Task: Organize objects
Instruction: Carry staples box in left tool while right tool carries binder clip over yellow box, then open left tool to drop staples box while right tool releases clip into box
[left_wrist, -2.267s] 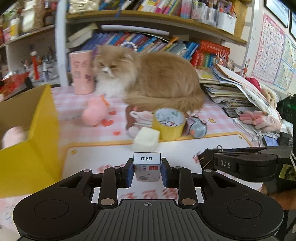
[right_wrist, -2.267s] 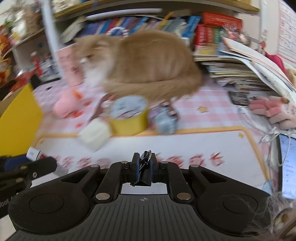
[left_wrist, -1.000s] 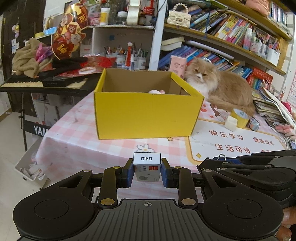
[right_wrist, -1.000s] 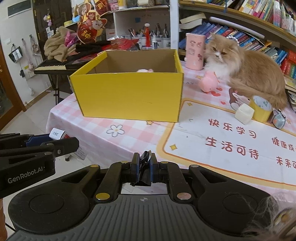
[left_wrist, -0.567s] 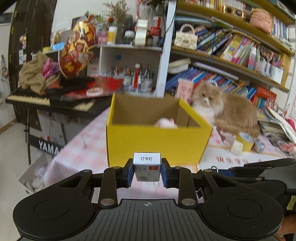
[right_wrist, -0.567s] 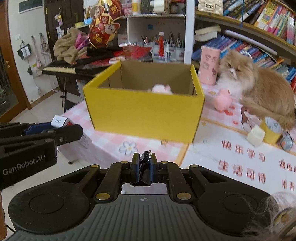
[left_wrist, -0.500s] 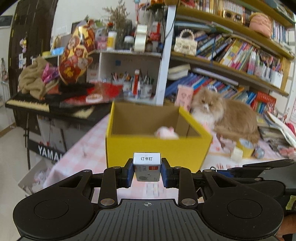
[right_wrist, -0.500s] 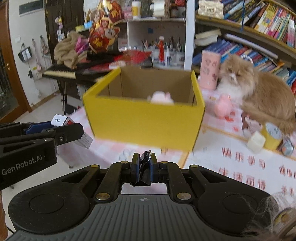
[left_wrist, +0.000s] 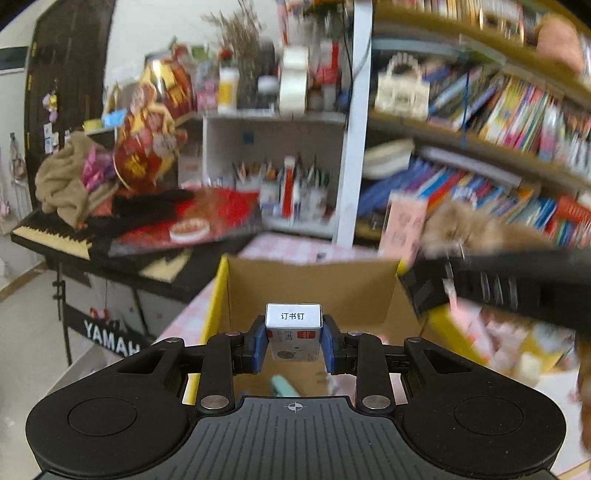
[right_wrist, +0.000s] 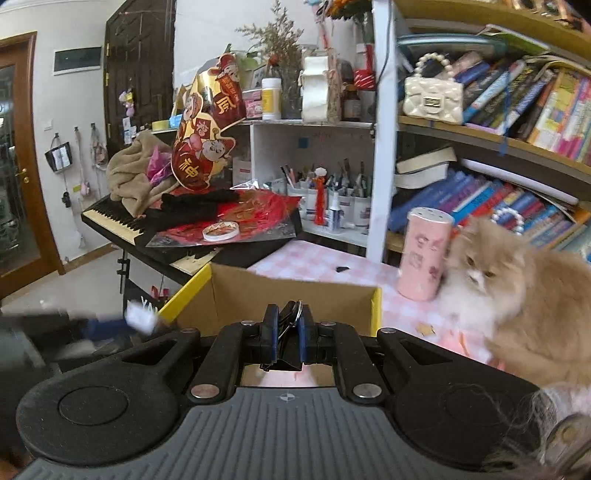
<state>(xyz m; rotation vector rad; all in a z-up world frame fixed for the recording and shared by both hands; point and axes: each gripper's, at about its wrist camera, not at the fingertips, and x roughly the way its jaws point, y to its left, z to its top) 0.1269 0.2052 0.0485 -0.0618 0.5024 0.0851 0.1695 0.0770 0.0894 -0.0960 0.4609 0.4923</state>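
My left gripper (left_wrist: 293, 338) is shut on a small white staple box (left_wrist: 293, 325) and holds it over the open yellow cardboard box (left_wrist: 310, 280). My right gripper (right_wrist: 287, 338) is shut on a black binder clip (right_wrist: 286, 328) and hangs over the same yellow box (right_wrist: 280, 295), near its rim. A pale green thing (left_wrist: 282, 384) lies on the box floor. The right gripper shows blurred in the left wrist view (left_wrist: 417, 291); the left gripper with its staple box shows blurred in the right wrist view (right_wrist: 140, 317).
An orange cat (right_wrist: 517, 288) sits on the pink checked table right of the box, beside a pink cylinder (right_wrist: 424, 254). A keyboard piled with cloth and red decorations (right_wrist: 155, 214) stands left. Bookshelves (right_wrist: 498, 110) rise behind.
Both grippers have moved forward and up to the yellow box, from in front of it to over its opening. Each still holds its object.
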